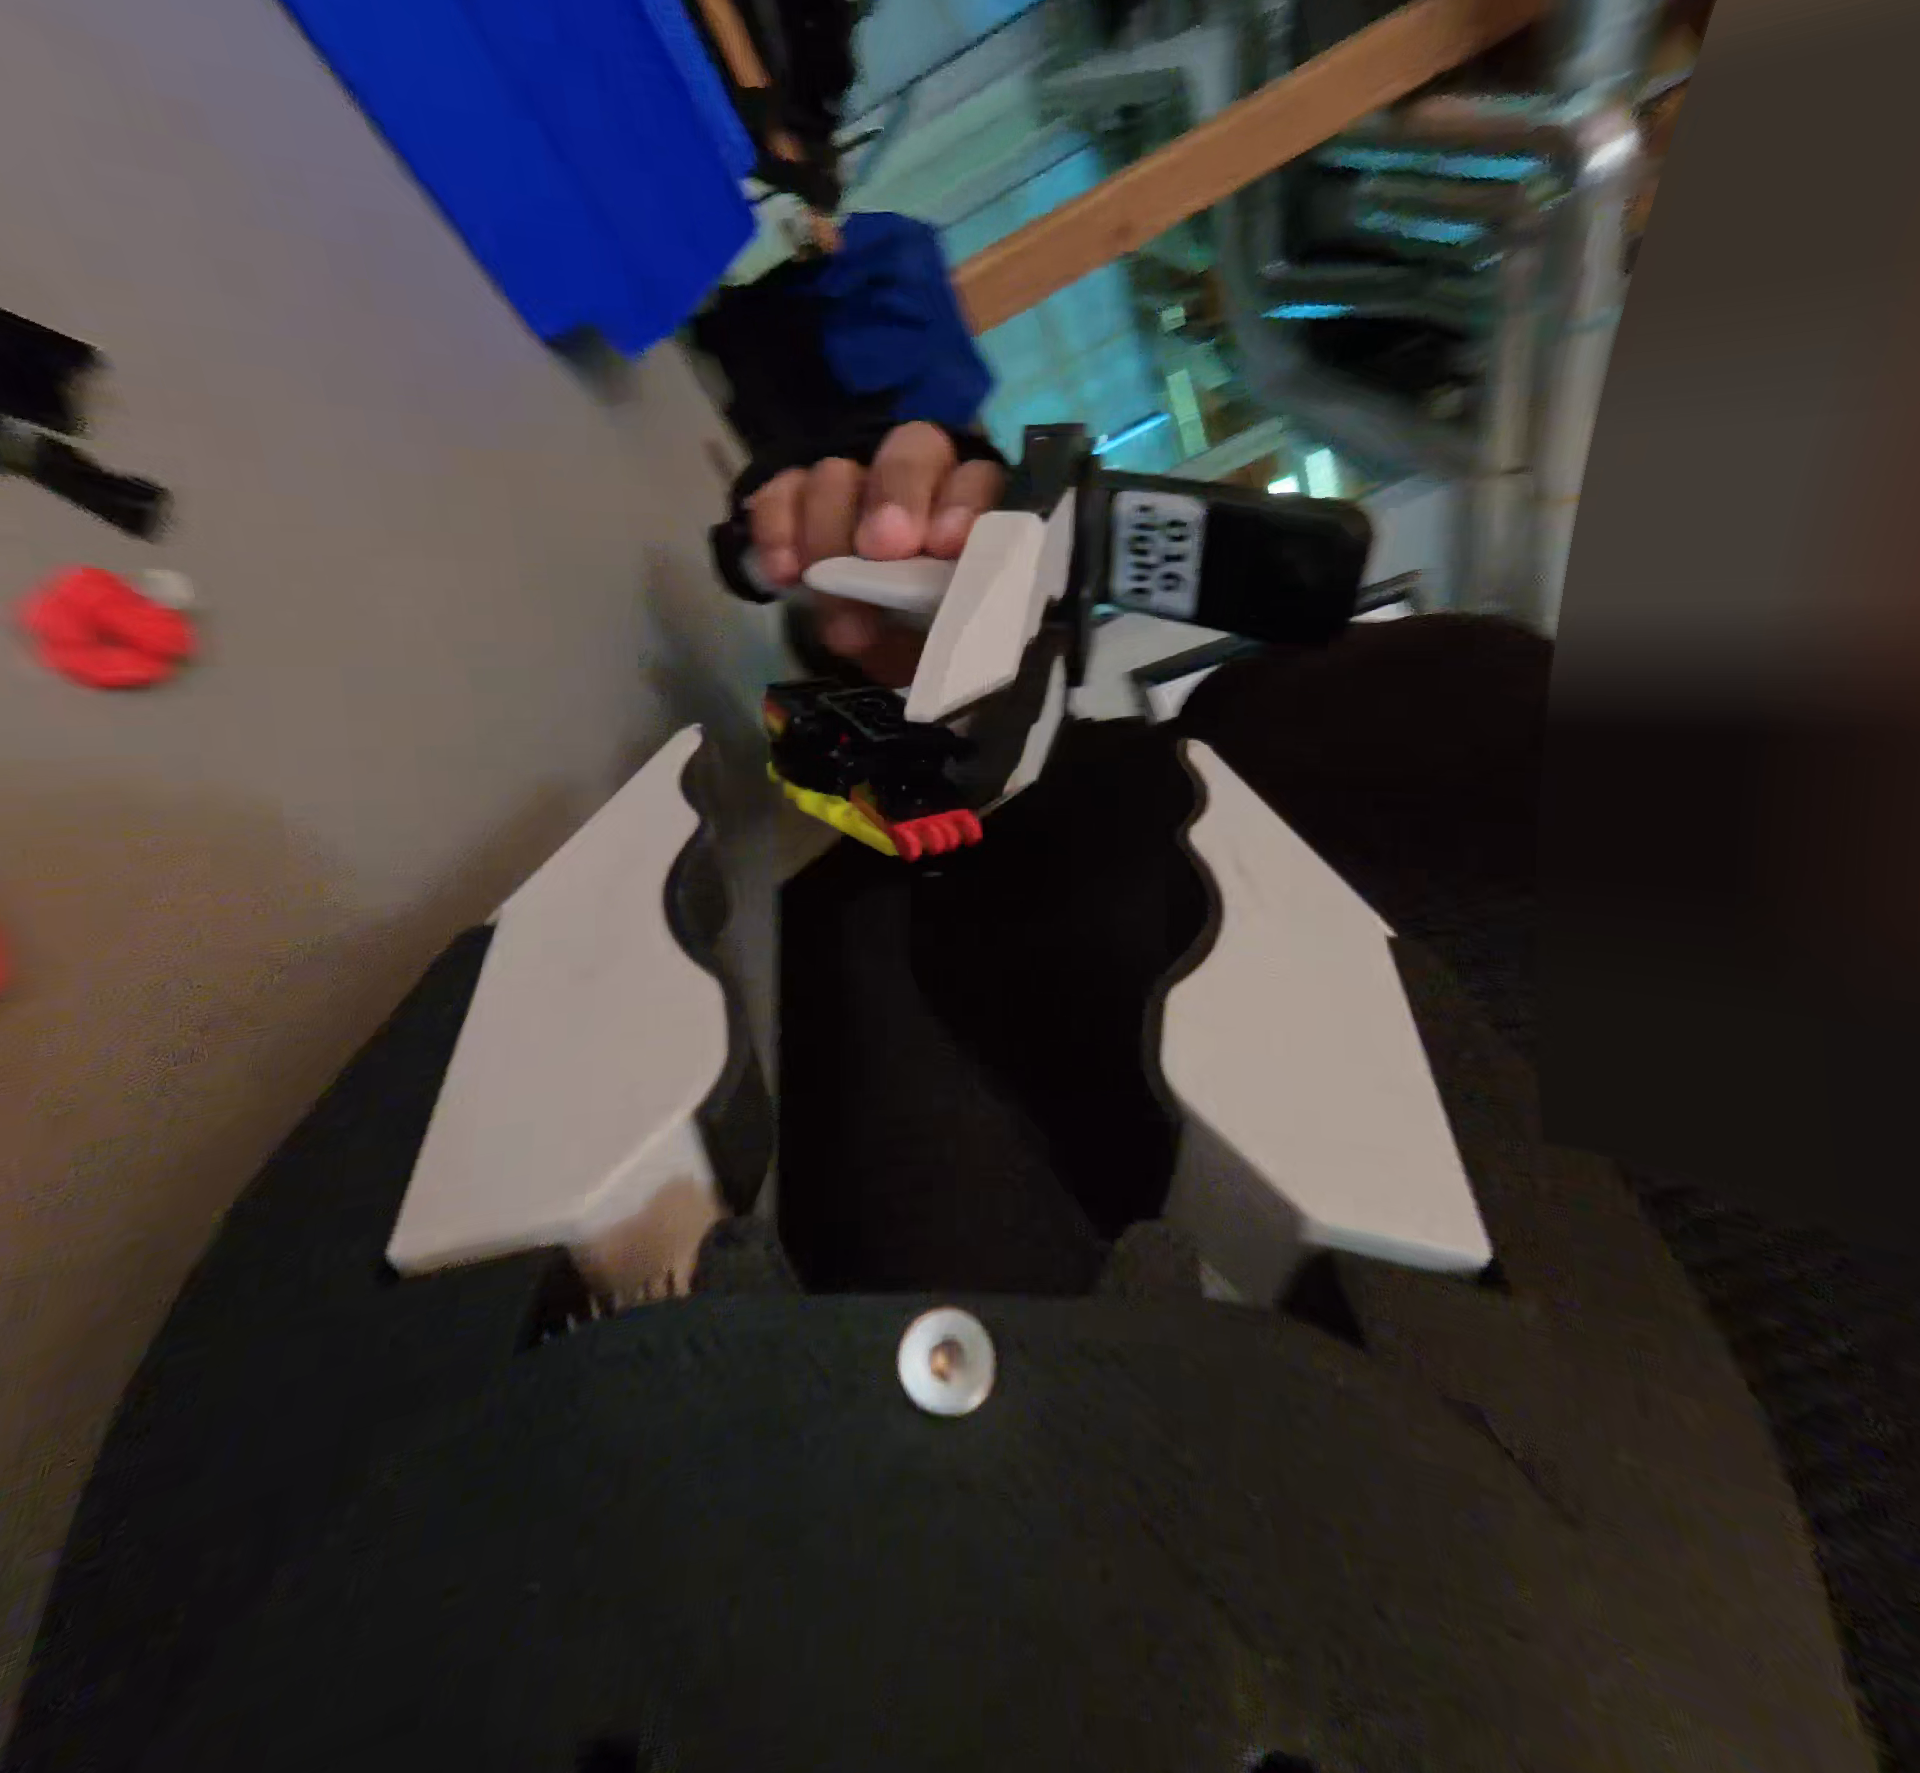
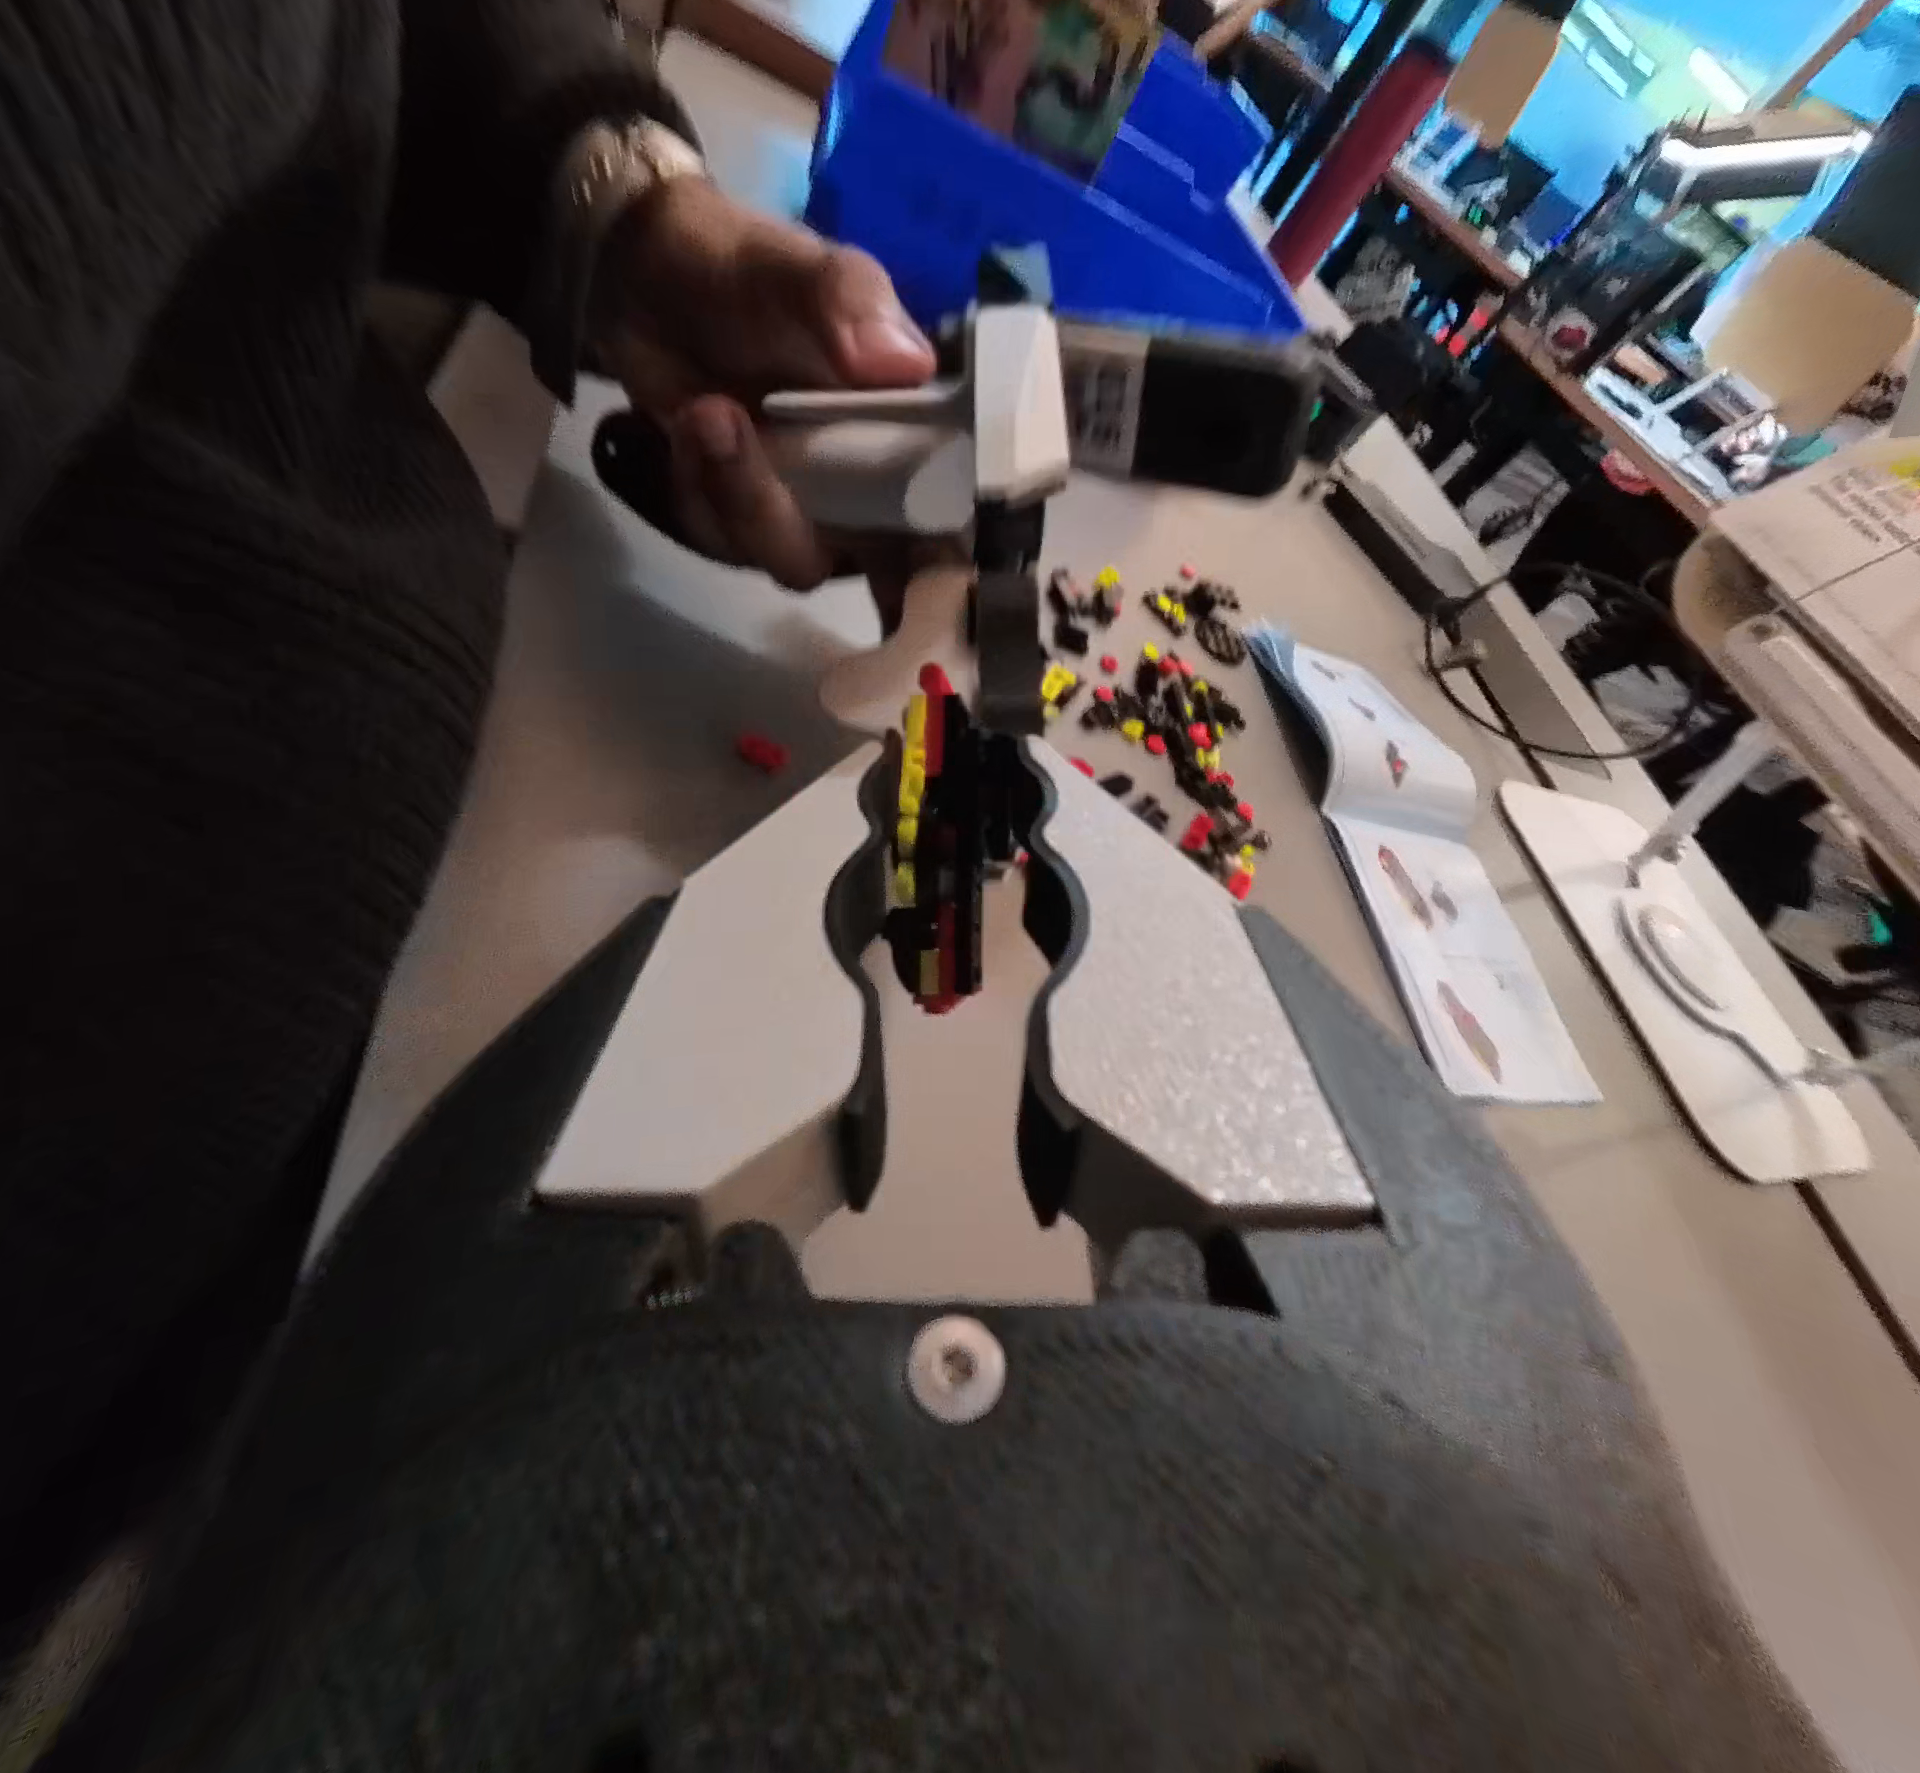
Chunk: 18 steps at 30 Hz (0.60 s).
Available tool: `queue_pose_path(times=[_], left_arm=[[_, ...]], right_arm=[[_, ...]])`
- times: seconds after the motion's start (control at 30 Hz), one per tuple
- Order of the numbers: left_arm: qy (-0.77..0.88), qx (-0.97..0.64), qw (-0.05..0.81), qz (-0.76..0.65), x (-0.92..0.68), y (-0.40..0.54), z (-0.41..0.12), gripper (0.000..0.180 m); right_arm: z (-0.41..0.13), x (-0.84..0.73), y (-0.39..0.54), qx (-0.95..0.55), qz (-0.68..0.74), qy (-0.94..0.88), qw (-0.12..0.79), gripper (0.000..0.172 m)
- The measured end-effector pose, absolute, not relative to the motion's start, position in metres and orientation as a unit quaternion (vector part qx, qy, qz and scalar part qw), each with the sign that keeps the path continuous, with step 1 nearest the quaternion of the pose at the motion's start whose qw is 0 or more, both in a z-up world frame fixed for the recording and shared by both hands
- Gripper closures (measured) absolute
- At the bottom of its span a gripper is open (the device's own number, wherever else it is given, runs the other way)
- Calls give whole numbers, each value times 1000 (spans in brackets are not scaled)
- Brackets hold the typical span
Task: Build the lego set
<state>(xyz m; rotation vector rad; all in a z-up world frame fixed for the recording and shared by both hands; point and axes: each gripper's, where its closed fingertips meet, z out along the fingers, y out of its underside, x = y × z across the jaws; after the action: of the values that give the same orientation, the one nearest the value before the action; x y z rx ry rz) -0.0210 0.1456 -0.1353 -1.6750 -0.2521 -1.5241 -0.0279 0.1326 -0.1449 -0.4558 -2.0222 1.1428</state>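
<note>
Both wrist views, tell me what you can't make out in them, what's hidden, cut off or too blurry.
- Brick model: the right gripper hides its clamped middle.
- Loose bricks: blurred and small, single shapes unclear.
- Red piece: smeared in the left view, kind unclear.
- Booklet: drawings too small.
- Blue bin: top cut off by the edge.
- Left gripper: open, nothing between its fingers.

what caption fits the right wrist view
Right gripper clamps a black, yellow and red brick model above loose bricks.
</note>
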Motion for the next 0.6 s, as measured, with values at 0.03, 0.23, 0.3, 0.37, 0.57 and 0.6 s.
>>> queue_pose_path(times=[0.03,0.23,0.3,0.37,0.57,0.6], left_arm=[[-95,-692,420,-580,-23,146,-142,106],[-89,-749,387,-530,-19,145,-168,144],[-83,-775,382,-496,-22,145,-178,158],[-74,-790,379,-476,-23,145,-182,158],[-64,-822,395,-405,-38,147,-193,160],[-59,-828,398,-390,-41,147,-194,164]], right_arm=[[-150,-29,133,-176,433,-799,378,153],[-170,-32,137,-189,393,-822,366,152],[-173,-32,137,-198,394,-823,357,153],[-178,-34,137,-205,390,-826,351,152],[-185,-44,152,-238,348,-825,377,138],[-185,-44,155,-247,348,-822,376,135]])
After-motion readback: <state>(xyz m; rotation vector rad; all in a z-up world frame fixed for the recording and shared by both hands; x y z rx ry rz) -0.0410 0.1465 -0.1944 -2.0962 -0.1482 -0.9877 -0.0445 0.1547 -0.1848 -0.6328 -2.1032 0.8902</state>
